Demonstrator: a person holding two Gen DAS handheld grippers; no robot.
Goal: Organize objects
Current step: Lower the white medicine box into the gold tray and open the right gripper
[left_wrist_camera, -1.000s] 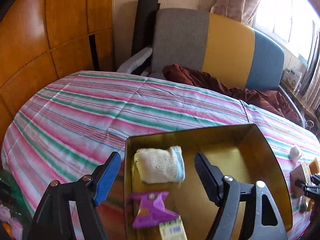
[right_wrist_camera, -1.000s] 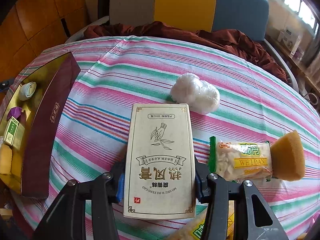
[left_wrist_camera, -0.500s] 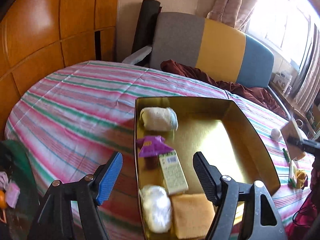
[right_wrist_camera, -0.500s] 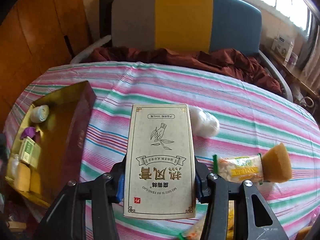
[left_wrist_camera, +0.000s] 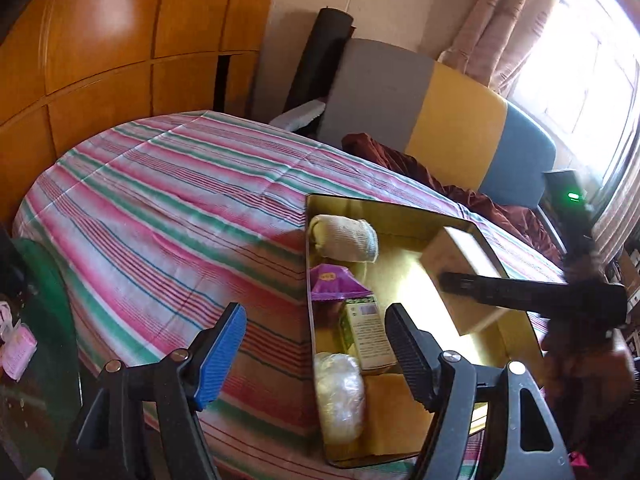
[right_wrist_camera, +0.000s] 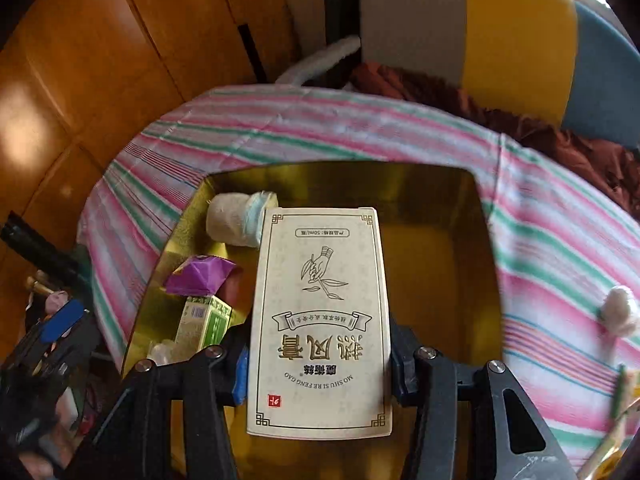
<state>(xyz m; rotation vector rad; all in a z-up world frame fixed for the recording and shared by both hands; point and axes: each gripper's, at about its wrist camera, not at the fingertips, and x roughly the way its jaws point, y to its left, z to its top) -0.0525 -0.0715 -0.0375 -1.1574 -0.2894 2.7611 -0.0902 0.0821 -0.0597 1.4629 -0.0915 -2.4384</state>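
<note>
My right gripper (right_wrist_camera: 318,364) is shut on a cream printed box (right_wrist_camera: 320,312) and holds it over the gold tray (right_wrist_camera: 436,280). In the left wrist view the box (left_wrist_camera: 460,276) hangs above the tray (left_wrist_camera: 508,320). Along the tray's left side lie a rolled white sock (left_wrist_camera: 344,238), a purple packet (left_wrist_camera: 334,282), a green carton (left_wrist_camera: 364,332), a clear plastic bag (left_wrist_camera: 338,396) and a yellow sponge (left_wrist_camera: 394,412). My left gripper (left_wrist_camera: 316,344) is open and empty over the tray's near left edge.
The tray stands on a table with a striped pink and green cloth (left_wrist_camera: 168,216). A white wad (right_wrist_camera: 620,314) and a snack packet (right_wrist_camera: 624,392) lie on the cloth to the right. A chair with brown cloth (left_wrist_camera: 424,112) stands behind. A green glass edge (left_wrist_camera: 44,280) is at left.
My right gripper lifted the cream box off the cloth and carried it left over the tray. My left gripper pulled back and up, so more of the tray shows.
</note>
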